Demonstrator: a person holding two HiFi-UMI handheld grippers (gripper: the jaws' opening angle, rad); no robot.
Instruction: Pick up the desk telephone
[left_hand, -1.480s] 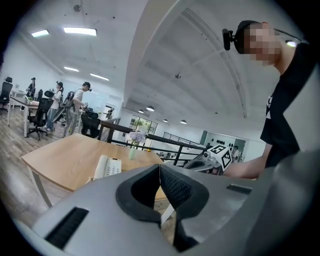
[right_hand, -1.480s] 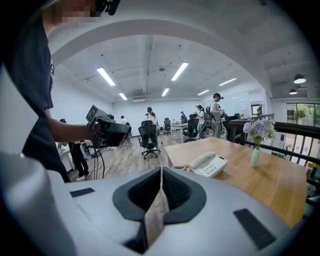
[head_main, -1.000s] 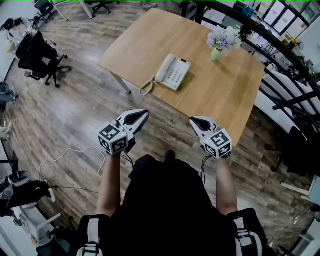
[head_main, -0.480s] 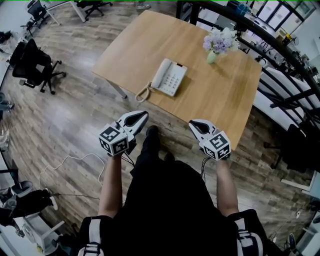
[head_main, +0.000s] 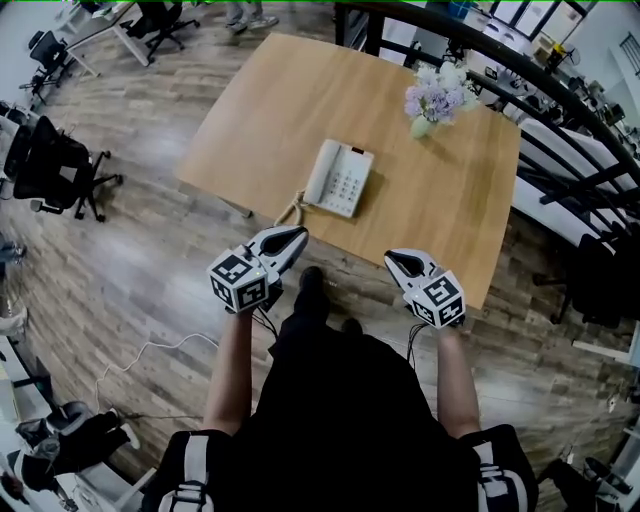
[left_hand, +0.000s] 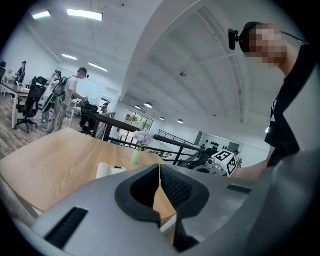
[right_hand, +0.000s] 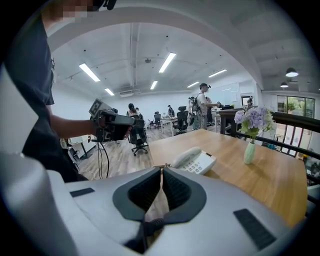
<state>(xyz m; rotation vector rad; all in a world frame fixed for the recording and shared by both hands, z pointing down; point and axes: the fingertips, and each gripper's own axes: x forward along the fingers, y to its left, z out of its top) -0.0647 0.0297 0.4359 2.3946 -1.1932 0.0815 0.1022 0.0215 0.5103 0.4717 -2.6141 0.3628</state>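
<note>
A white desk telephone (head_main: 338, 177) with its handset on the cradle lies near the front edge of the wooden table (head_main: 260, 100); its coiled cord (head_main: 291, 209) hangs over that edge. The telephone (right_hand: 194, 160) also shows in the right gripper view and the telephone (left_hand: 110, 170) partly in the left gripper view. My left gripper (head_main: 298, 235) is shut and empty, short of the table's edge, below and left of the phone. My right gripper (head_main: 392, 260) is shut and empty too, at the table's front edge, to the phone's lower right.
A pale green vase of lilac flowers (head_main: 433, 96) stands on the table behind the phone. Black railings (head_main: 560, 110) run along the right. Office chairs (head_main: 50, 165) stand on the wood floor at the left, and a white cable (head_main: 150, 350) lies on the floor.
Both grippers have come closer to the table's front edge, and the table with the phone now sits nearer in the head view. The jaws of both stayed shut.
</note>
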